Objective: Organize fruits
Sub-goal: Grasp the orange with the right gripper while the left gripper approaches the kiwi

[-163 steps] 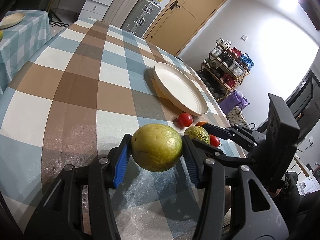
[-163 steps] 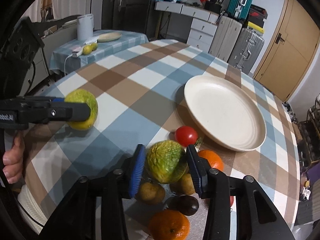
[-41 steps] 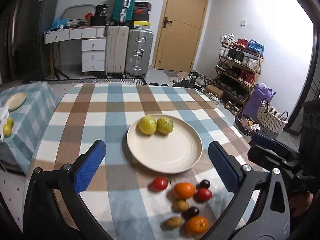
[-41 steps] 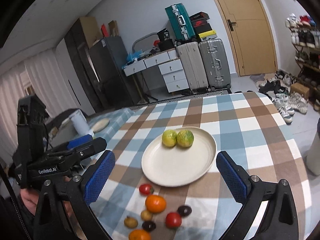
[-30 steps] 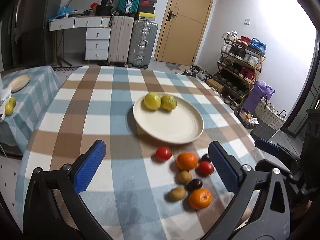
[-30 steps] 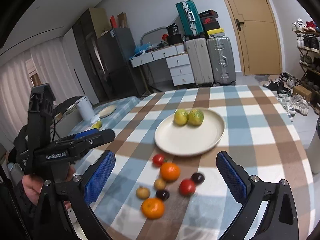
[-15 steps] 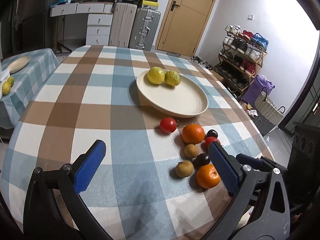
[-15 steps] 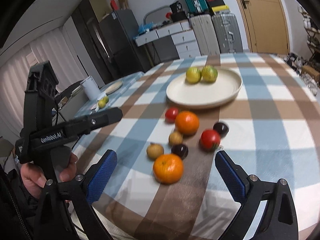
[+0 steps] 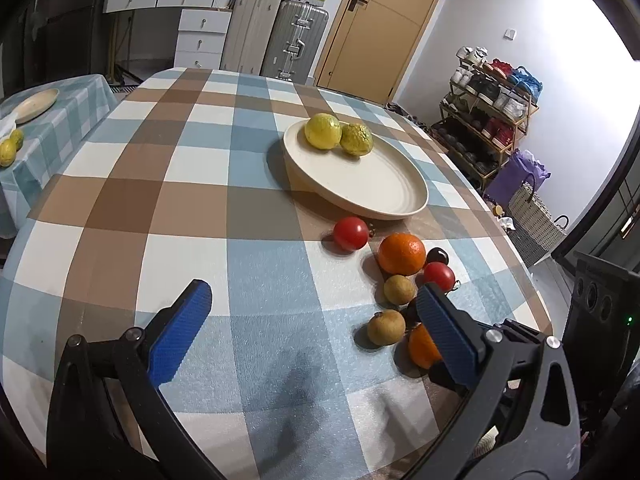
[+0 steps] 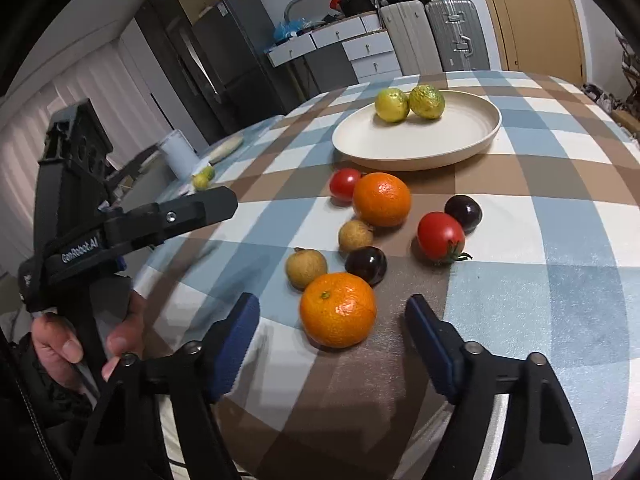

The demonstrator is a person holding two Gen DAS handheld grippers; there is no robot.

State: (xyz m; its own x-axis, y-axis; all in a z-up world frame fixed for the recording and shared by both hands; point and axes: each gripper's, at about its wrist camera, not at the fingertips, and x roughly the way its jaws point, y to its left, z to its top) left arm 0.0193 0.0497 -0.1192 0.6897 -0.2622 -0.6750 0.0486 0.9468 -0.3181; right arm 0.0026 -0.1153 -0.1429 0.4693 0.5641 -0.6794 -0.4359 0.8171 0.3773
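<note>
Left wrist view: left gripper [image 9: 312, 320] has come down toward the checked tablecloth [image 9: 192, 208] compared with a second back; jaws wide apart, nothing between them. The loose fruit now sits just ahead and to its right. Right wrist view: right gripper [image 10: 330, 330] has also dropped, and its jaws are closing around the near orange [image 10: 338, 310], pads not yet touching it. Judgement: next pick is starting; this orange is the likely candidate.

Containers, left to right:
- cream plate [image 10: 472, 136] holds two yellow-green fruits [image 10: 410, 103], touching each other, at its far side.
- Remaining fruit lies on the cloth near the plate's front rim: two small brown fruits [image 10: 306, 268], far orange [image 10: 381, 199], two dark plums [image 10: 366, 265], two tomatoes [image 10: 441, 235].
</note>
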